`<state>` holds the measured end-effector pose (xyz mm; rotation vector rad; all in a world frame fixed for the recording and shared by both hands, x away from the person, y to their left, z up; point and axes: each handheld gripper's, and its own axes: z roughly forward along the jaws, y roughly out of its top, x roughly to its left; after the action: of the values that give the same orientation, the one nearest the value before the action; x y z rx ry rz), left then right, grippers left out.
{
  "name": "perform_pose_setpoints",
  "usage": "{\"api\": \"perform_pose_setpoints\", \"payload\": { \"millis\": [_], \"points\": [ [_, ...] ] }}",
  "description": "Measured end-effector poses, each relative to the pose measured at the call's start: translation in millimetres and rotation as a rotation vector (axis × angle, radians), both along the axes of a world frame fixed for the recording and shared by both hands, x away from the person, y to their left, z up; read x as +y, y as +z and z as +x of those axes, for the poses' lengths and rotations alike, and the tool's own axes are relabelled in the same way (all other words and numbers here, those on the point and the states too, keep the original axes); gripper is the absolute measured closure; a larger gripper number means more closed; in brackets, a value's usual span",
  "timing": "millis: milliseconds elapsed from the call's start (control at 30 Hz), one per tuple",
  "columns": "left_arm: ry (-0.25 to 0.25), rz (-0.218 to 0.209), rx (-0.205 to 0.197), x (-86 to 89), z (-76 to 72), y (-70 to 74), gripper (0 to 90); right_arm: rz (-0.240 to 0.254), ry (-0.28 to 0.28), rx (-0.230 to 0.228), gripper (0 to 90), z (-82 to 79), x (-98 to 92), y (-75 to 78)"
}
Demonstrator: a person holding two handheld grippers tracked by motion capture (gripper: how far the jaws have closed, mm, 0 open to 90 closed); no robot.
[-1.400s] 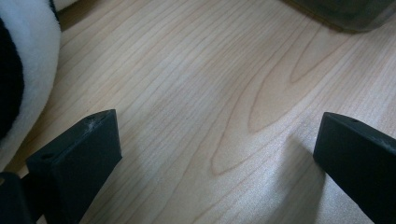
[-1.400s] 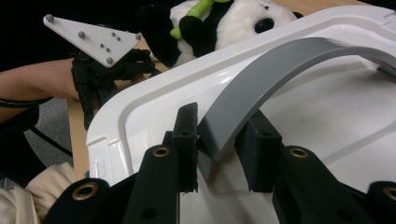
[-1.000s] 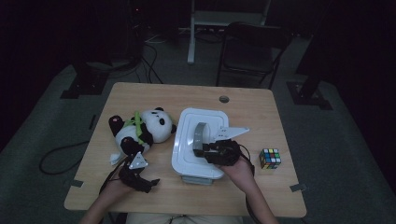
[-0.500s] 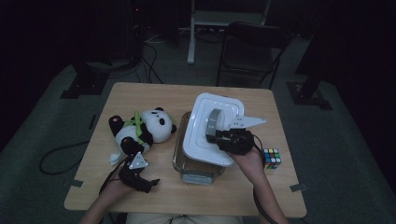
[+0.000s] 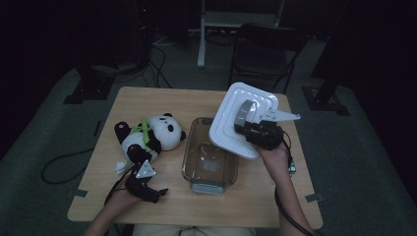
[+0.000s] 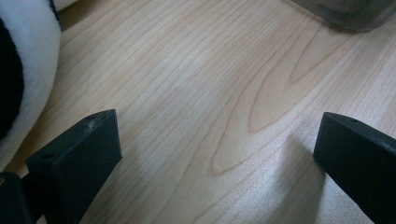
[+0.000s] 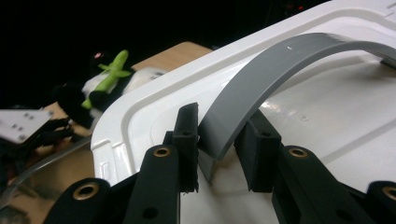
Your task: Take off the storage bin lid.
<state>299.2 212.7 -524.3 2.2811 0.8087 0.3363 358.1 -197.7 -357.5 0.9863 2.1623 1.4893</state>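
Fingers first, from your left: your left gripper [image 5: 147, 189] rests low on the table [image 5: 147, 103] near its front left edge, its jaws spread wide with bare wood between them and nothing held. Just beyond it lies the panda plush [image 5: 147, 137], on its side with a green strap across its body, untouched. Moving right, the clear container [image 5: 209, 157] stands open near the middle of the table, apparently empty apart from reflections on its base. Above its right rim hangs the white lid [image 5: 241, 120], tilted steeply, one edge down toward the container and the other raised toward the table's far side. Your right gripper [image 5: 251, 129] has that lid by its grey handle [image 5: 243, 113], jaws partly closed, one on each face of the arched strip.

Judged from how things lie, the opening is done: the lid is off and clear of the box. What remains is to set it down somewhere, and then whatever the open box is for; the plush looks the likely cargo, though that is a guess.

From the high view you get the whole layout, including a colour cube [image 5: 292, 167] peeking out by your right wrist. Your left gripper view gives the wood grain, a slice of plush [image 6: 23, 70] and a corner of the container [image 6: 345, 14]. Your right gripper view proves the grip: both pads [image 7: 187, 140] pinch the handle [image 7: 261, 79] near its foot, with the plush [image 7: 102, 84] dim beyond the lid's [image 7: 336, 121] edge.
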Motion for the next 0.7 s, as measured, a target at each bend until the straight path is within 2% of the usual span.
{"api": "perform_pose_setpoints", "payload": {
  "millis": [200,500,700],
  "points": [
    [-0.001,0.002,-0.001,0.1,0.0,0.0,1.4,-0.012,-0.082,-0.019,70.4,12.1,-13.6,-1.4],
    [-0.001,0.001,0.001,0.1,0.0,0.0,1.4,-0.029,-0.162,-0.024,70.4,26.4,-32.6,-2.7],
    [-0.001,0.001,0.001,0.0,0.0,0.0,1.4,-0.027,-0.216,-0.004,70.4,36.4,-49.4,-7.2]
  ]
}}
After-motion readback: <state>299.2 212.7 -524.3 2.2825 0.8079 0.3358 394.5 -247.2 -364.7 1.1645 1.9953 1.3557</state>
